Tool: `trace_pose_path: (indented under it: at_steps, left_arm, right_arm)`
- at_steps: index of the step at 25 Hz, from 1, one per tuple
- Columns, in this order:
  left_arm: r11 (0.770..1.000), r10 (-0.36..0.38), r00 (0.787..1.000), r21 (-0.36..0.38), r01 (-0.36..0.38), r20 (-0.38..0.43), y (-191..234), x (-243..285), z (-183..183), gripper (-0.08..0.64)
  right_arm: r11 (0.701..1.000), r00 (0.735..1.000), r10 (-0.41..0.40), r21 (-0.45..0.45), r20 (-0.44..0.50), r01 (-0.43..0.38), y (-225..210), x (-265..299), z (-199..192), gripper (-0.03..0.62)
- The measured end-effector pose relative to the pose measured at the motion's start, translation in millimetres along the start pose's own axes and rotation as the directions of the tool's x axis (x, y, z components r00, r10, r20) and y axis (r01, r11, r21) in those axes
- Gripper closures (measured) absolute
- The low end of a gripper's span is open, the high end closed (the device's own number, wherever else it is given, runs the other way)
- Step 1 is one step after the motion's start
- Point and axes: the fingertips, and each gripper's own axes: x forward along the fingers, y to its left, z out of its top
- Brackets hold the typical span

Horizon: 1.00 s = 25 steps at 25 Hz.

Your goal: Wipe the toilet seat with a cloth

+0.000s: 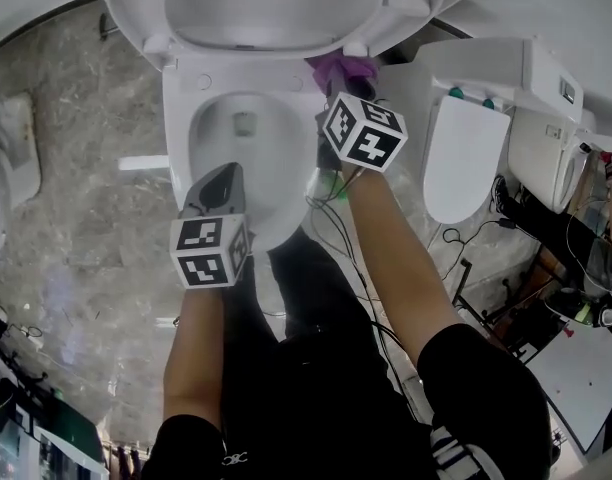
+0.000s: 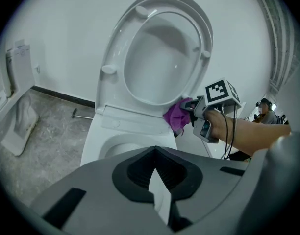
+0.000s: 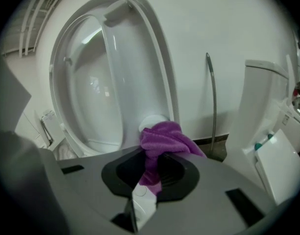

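Jaws on the right gripper (image 1: 336, 88) are clamped on a purple cloth (image 3: 162, 138), which bunches out past the tips. Over on the left gripper (image 2: 155, 152), the jaws are pressed together with nothing between them.

For markings, each gripper carries a cube (image 1: 364, 133) with black-and-white square patterns, and that is all I can read.

Both bare forearms reach forward and down over the toilet. The left gripper points steeply down above the front rim of the bowl (image 1: 178, 118). The right arm stretches further, to the back right corner, with a thin black cable (image 1: 338, 230) trailing along it.

The cloth sits against the lower right corner of the raised toilet seat (image 2: 116, 53), right by the hinge; whether it presses there, I cannot tell.

Round about, a second toilet (image 1: 466, 153) stands just to the right, more cables lie on the marbled floor (image 1: 76, 218) beyond it, and a chrome pipe (image 3: 212, 97) runs down the wall.
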Motion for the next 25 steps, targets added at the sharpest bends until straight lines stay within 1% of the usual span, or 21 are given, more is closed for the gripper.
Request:
trace_pose_path:
  at_steps: [4,6,7,8,9,10,11,14,15,16,17,18,19,20,25]
  left_arm:
    - [1.0,0.005,1.0,-0.02,-0.005,-0.009,18,2,-8,0.552]
    - [1.0,0.004,1.0,-0.031,-0.005,-0.016,25,1,-11,0.552]
    - [1.0,0.002,1.0,-0.031,-0.003,-0.019,27,1,-12,0.552]
    - [1.0,-0.001,1.0,-0.029,0.0,-0.02,29,1,-12,0.552]
    - [1.0,-0.004,1.0,-0.026,0.004,-0.02,31,1,-11,0.552]
    - [1.0,-0.008,1.0,-0.023,0.007,-0.019,33,1,-11,0.552]
    - [1.0,-0.011,1.0,-0.019,0.01,-0.018,35,1,-10,0.552]
    - [1.0,-0.015,1.0,-0.019,0.014,-0.019,47,2,-11,0.553]
    - [1.0,-0.015,1.0,-0.021,0.015,-0.02,51,1,-12,0.552]
    - [1.0,-0.016,1.0,-0.022,0.015,-0.02,56,0,-13,0.552]
    - [1.0,-0.016,1.0,-0.022,0.016,-0.019,60,0,-13,0.552]
    - [1.0,-0.016,1.0,-0.023,0.015,-0.019,64,0,-14,0.552]
    - [1.0,-0.015,1.0,-0.025,0.014,-0.02,68,0,-15,0.552]
    - [0.999,-0.013,1.0,-0.029,0.013,-0.022,72,-1,-17,0.552]
    - [0.999,-0.012,1.0,-0.053,0.011,-0.028,89,-7,-24,0.552]
  right_arm:
    - [0.998,1.0,-0.026,-0.054,0.008,0.026,3,15,3,0.531]
    - [0.994,0.999,-0.053,-0.093,0.009,0.053,6,19,2,0.531]
    - [0.989,0.997,-0.072,-0.132,0.012,0.073,6,19,1,0.531]
    - [0.977,0.995,-0.094,-0.189,0.017,0.095,7,20,0,0.532]
    - [0.958,0.993,-0.115,-0.262,0.024,0.117,8,21,-1,0.532]
    - [0.931,0.991,-0.132,-0.34,0.034,0.136,9,21,-1,0.532]
    - [0.896,0.989,-0.144,-0.417,0.045,0.149,11,22,-1,0.532]
    - [0.765,0.985,-0.152,-0.622,0.08,0.168,16,25,-5,0.531]
    - [0.725,0.986,-0.145,-0.669,0.087,0.165,18,27,-8,0.531]
    - [0.691,0.987,-0.135,-0.705,0.089,0.158,19,28,-10,0.531]
    - [0.667,0.989,-0.123,-0.731,0.085,0.146,21,30,-12,0.532]
    - [0.652,0.991,-0.113,-0.747,0.076,0.132,24,32,-15,0.531]
    - [0.648,0.992,-0.106,-0.753,0.065,0.119,27,34,-17,0.532]
    - [0.652,0.993,-0.103,-0.75,0.053,0.107,30,36,-19,0.531]
    - [0.694,0.995,-0.097,-0.718,-0.021,0.053,52,53,-43,0.532]
